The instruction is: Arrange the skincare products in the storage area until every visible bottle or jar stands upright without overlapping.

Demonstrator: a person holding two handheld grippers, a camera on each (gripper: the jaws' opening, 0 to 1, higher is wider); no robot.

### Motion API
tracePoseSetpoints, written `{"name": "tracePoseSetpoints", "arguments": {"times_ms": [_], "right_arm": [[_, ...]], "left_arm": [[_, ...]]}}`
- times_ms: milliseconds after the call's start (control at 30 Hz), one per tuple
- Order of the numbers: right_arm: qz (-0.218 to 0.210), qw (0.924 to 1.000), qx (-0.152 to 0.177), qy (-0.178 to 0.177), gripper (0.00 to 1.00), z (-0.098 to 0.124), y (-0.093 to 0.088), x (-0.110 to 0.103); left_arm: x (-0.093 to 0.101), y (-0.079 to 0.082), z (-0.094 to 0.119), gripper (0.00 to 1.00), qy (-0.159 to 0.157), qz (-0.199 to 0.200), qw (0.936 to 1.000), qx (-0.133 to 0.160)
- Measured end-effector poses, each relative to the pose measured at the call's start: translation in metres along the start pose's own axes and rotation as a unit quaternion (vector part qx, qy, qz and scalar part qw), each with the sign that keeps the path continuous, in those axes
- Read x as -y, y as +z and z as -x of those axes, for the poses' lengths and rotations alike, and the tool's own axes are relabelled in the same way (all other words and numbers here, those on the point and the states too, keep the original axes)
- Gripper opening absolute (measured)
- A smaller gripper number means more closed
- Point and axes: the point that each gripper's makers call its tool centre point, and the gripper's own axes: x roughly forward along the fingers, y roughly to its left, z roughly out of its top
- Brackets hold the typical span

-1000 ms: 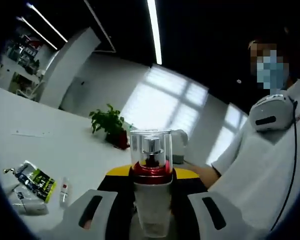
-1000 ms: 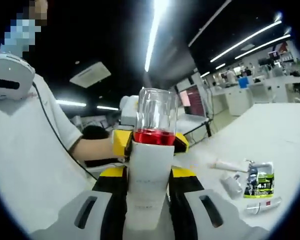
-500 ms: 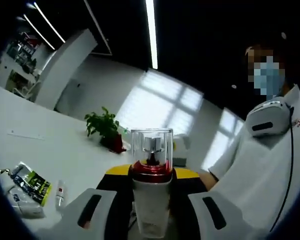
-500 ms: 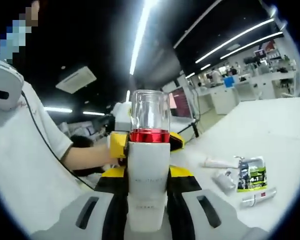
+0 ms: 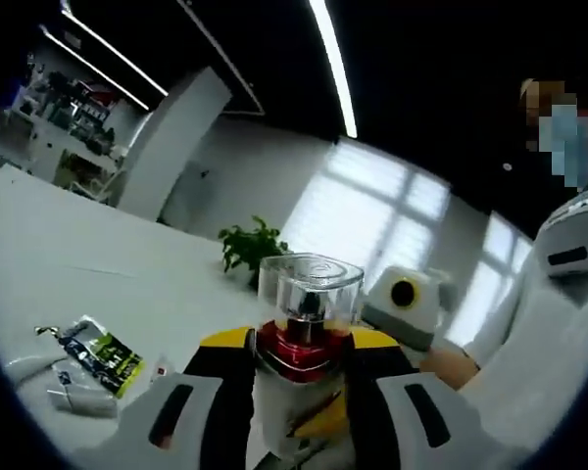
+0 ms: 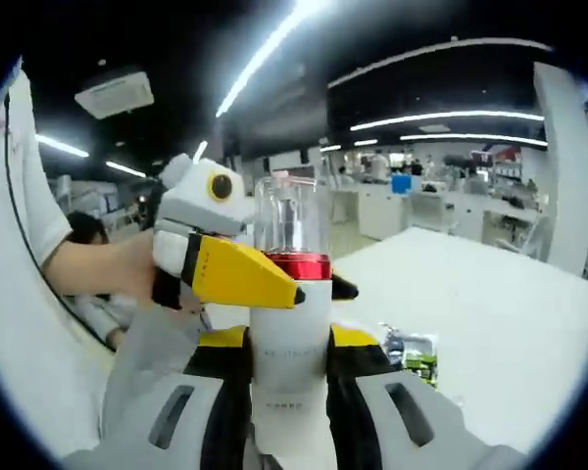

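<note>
One pump bottle [image 5: 296,397] is held in the air between both grippers; it has a white body, a red collar and a clear cap over a silver pump. My left gripper [image 5: 299,345] is shut on its body just below the collar. In the right gripper view the same bottle [image 6: 286,357] stands upright, with my right gripper [image 6: 288,338] shut on its white body. The left gripper [image 6: 299,286] reaches in from the left there, its yellow jaws closed around the red collar. A green-and-black sachet [image 5: 105,352] and small tubes [image 5: 76,399] lie flat on the white table [image 5: 88,269].
A potted plant [image 5: 256,246] stands far back on the table. The sachet [image 6: 417,353] lies to the right of the bottle on the table [image 6: 490,313]. A person in a white shirt stands close, with a hand [image 6: 127,274] on the left gripper.
Both views have swung round. In the right gripper view the left gripper has come nearer, its yellow jaws now across the bottle's collar. The bottle stays held by both.
</note>
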Motion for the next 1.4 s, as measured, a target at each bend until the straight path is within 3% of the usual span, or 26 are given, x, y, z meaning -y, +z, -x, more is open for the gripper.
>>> {"name": "tracePoseSetpoints", "arguments": {"times_ms": [100, 233, 333, 433, 533, 700, 933, 1067, 1133, 1233, 1333, 1400], "right_arm": [[-0.001, 0.9993, 0.001, -0.036, 0.27, -0.001, -0.001, 0.011], [0.003, 0.9979, 0.009, -0.064, 0.27, 0.002, -0.001, 0.017], [0.034, 0.9946, 0.008, -0.098, 0.27, 0.005, 0.001, 0.025], [0.056, 0.9916, 0.007, -0.116, 0.27, 0.005, 0.003, 0.025], [0.075, 0.9888, 0.005, -0.129, 0.28, 0.004, 0.004, 0.028], [0.076, 0.9887, 0.002, -0.129, 0.28, 0.004, 0.003, 0.028], [0.077, 0.9905, 0.017, -0.113, 0.29, 0.006, 0.006, 0.025], [0.080, 0.9944, 0.030, -0.062, 0.30, 0.008, 0.009, 0.018], [0.069, 0.9971, 0.030, -0.012, 0.31, 0.011, 0.007, 0.011], [0.069, 0.9963, 0.041, 0.029, 0.32, 0.015, 0.009, 0.008], [0.040, 0.9948, 0.053, 0.077, 0.33, 0.020, 0.012, 0.001], [0.027, 0.9918, 0.055, 0.112, 0.34, 0.024, 0.012, -0.005]], "left_arm": [[-0.007, 0.003, -0.001, 0.28, 0.053, -0.005, 0.9982, 0.028], [-0.007, 0.002, -0.004, 0.27, 0.087, -0.018, 0.9955, 0.031], [-0.007, 0.001, -0.006, 0.26, 0.119, -0.015, 0.9920, 0.040], [-0.010, -0.002, -0.008, 0.25, 0.151, -0.043, 0.9872, 0.028], [-0.011, 0.001, -0.008, 0.25, 0.187, -0.052, 0.9803, 0.039], [-0.010, -0.002, -0.008, 0.25, 0.193, -0.056, 0.9790, 0.034], [-0.008, -0.001, -0.007, 0.24, 0.155, -0.038, 0.9870, 0.016], [-0.001, -0.002, -0.007, 0.24, 0.105, -0.055, 0.9928, -0.012], [0.003, -0.003, -0.006, 0.24, 0.087, -0.069, 0.9933, -0.033], [0.010, -0.003, -0.004, 0.24, 0.043, -0.113, 0.9911, -0.056], [0.028, -0.006, -0.006, 0.24, -0.007, -0.124, 0.9897, -0.070], [0.041, -0.009, -0.006, 0.24, -0.052, -0.146, 0.9841, -0.087]]}}
